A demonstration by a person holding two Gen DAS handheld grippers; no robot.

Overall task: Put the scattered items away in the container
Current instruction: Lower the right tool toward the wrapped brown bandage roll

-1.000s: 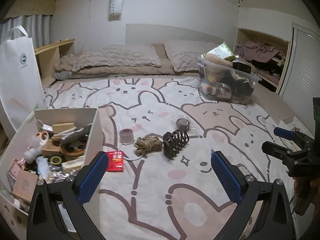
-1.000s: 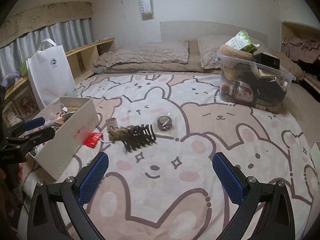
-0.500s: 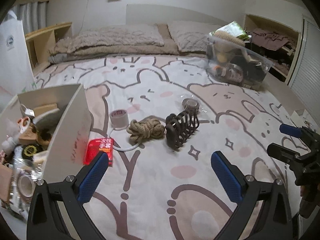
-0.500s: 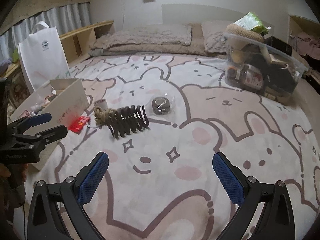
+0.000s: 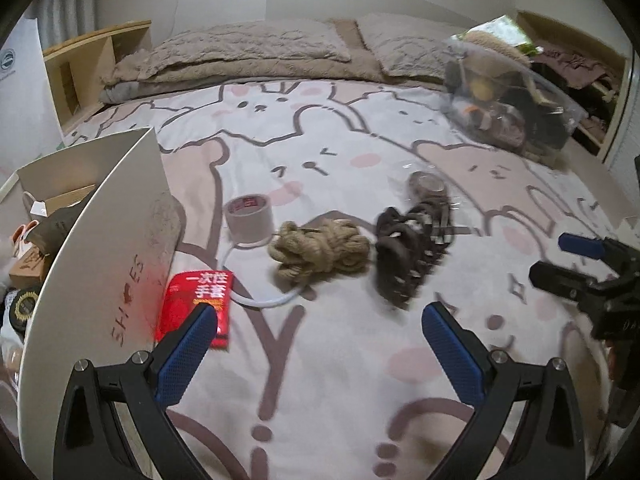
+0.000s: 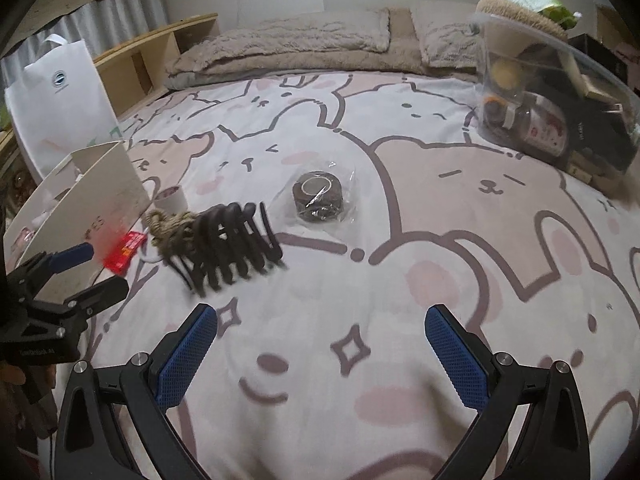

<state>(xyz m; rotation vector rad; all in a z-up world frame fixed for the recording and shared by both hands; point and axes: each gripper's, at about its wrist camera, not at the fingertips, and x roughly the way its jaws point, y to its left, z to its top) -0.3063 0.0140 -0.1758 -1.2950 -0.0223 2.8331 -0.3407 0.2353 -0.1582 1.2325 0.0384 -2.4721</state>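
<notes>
Scattered items lie on the bed: a red packet (image 5: 196, 304), a white tape roll (image 5: 249, 219), a white ring (image 5: 264, 300), a tan rope bundle (image 5: 318, 249), a large dark hair claw (image 5: 408, 256) and a dark wrapped roll (image 5: 427, 184). The white box (image 5: 104, 240), holding several items, stands at the left. My left gripper (image 5: 320, 354) is open and empty, low over the sheet just short of the packet and rope. My right gripper (image 6: 322, 356) is open and empty, short of the hair claw (image 6: 228, 246) and the wrapped roll (image 6: 319, 195).
A clear plastic bin (image 6: 556, 92) full of things stands at the far right of the bed. Pillows (image 5: 256, 52) lie at the head. A white paper bag (image 6: 60, 100) and a wooden shelf (image 6: 156, 56) stand at the left.
Both grippers have moved forward and lower toward the scattered items, which now look larger. Both stay open and empty.
</notes>
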